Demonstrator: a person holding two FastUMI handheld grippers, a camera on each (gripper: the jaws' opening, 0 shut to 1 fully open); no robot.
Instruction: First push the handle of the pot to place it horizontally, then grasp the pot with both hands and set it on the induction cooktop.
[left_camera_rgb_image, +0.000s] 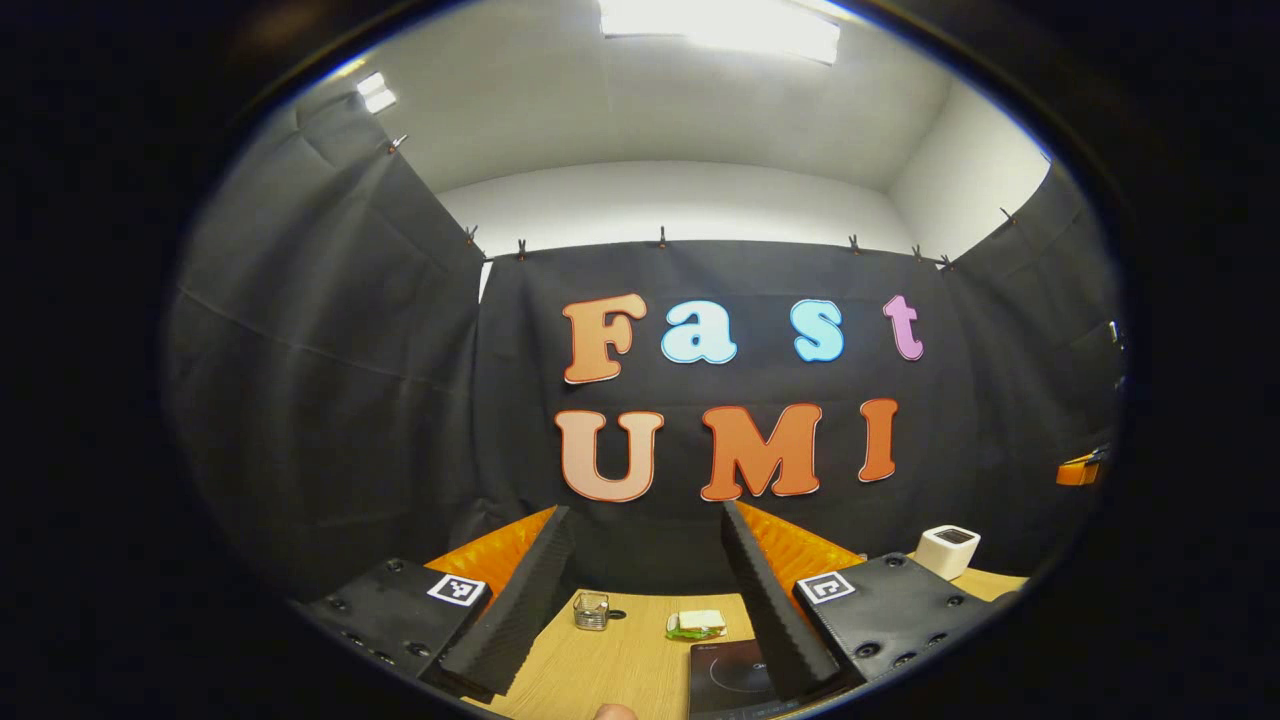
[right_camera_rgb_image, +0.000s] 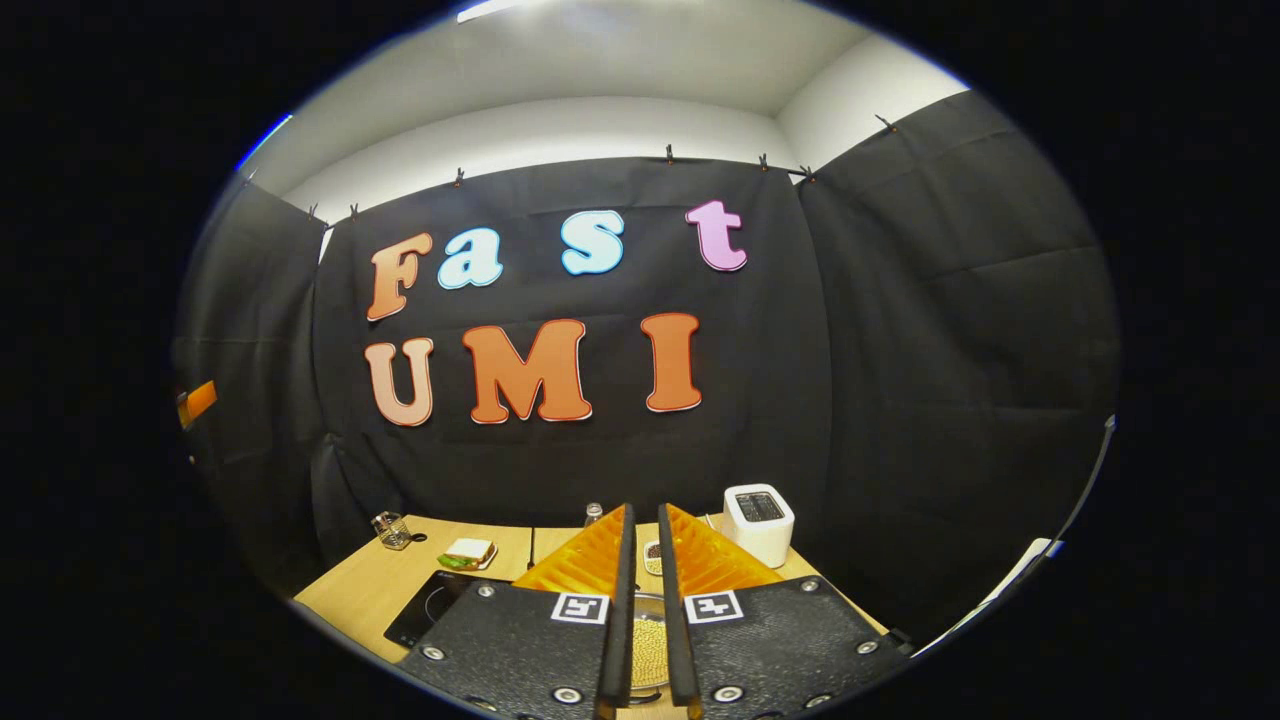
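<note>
In the left gripper view my left gripper (left_camera_rgb_image: 644, 512) is held above the near edge of the wooden table (left_camera_rgb_image: 620, 660), open wide with nothing between its fingers. The black induction cooktop (left_camera_rgb_image: 728, 675) lies just below and ahead, partly behind the right finger. In the right gripper view my right gripper (right_camera_rgb_image: 646, 515) is shut to a narrow slit and grips nothing. Through that slit I see part of a round metal vessel with pale yellow contents (right_camera_rgb_image: 648, 640), probably the pot; its handle is hidden. The cooktop (right_camera_rgb_image: 430, 603) lies to the left of it.
A sandwich on a plate (left_camera_rgb_image: 695, 625) and a small glass (left_camera_rgb_image: 590, 610) stand beyond the cooktop. A white toaster (right_camera_rgb_image: 757, 520) stands at the back right, with a small bowl (right_camera_rgb_image: 653, 556) beside it. Black cloth walls close the table on three sides.
</note>
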